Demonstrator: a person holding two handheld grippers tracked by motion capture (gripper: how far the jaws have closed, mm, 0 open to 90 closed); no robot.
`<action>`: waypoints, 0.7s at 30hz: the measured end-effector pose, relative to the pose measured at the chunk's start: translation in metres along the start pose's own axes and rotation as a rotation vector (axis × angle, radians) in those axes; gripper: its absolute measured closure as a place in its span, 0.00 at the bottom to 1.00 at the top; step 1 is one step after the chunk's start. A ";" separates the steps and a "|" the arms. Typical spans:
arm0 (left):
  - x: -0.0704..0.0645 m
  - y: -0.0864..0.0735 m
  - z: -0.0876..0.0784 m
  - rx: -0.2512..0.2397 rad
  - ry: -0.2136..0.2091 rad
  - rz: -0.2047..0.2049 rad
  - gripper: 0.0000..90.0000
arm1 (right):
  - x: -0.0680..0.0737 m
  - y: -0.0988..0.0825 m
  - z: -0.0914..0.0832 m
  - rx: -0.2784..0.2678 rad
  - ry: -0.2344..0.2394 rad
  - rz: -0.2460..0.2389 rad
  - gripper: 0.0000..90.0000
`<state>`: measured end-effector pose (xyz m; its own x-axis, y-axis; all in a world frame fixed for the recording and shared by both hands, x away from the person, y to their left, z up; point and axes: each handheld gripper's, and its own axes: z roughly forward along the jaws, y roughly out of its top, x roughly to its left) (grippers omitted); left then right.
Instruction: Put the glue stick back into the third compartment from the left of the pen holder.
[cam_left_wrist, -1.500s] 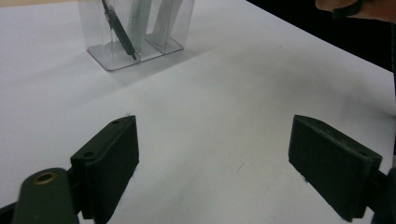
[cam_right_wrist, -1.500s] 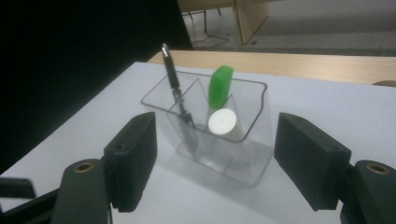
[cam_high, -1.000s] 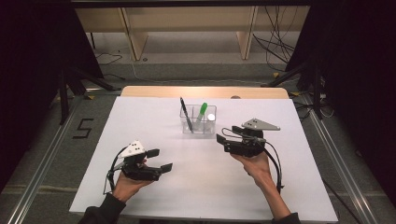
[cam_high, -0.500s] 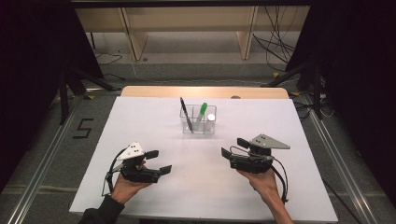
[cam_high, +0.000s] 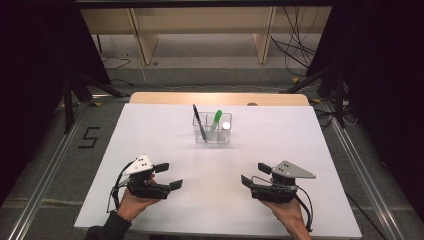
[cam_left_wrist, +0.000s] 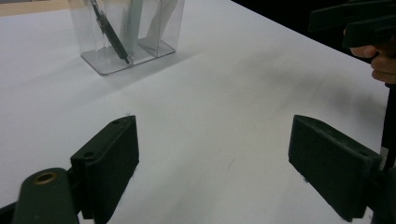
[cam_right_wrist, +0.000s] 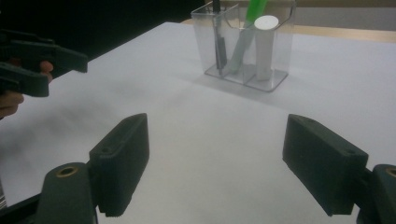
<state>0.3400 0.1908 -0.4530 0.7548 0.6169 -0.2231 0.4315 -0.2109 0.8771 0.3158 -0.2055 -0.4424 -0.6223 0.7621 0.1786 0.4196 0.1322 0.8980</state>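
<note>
We've both grippers spread & empty; clear plastic pen holder (cam_high: 212, 131) sits ~11 o'clock of right gripper (cam_high: 254, 175), nearer than left gripper (cam_high: 168, 176).

Black pen (cam_left_wrist: 110, 31): I see its top cut off by the frame edge.
Clear plastic three-compartment holder (cam_right_wrist: 275, 56): rim cropped (green marker (cam_right_wrist: 250, 28) too), contents blurred through walls.
</note>
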 end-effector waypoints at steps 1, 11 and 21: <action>0.000 0.000 0.000 0.001 -0.001 0.003 0.18 | 0.000 -0.002 -0.002 -0.001 0.004 -0.003 0.26; -0.006 -0.005 -0.002 -0.003 -0.030 0.008 0.18 | 0.001 -0.019 -0.020 -0.004 -0.021 -0.022 0.25; -0.006 -0.007 -0.002 -0.005 -0.034 -0.001 0.18 | -0.003 -0.023 -0.024 -0.012 -0.039 -0.009 0.25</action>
<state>0.3315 0.1902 -0.4572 0.7707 0.5910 -0.2382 0.4297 -0.2061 0.8791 0.2921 -0.2259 -0.4537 -0.6000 0.7849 0.1546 0.4058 0.1321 0.9044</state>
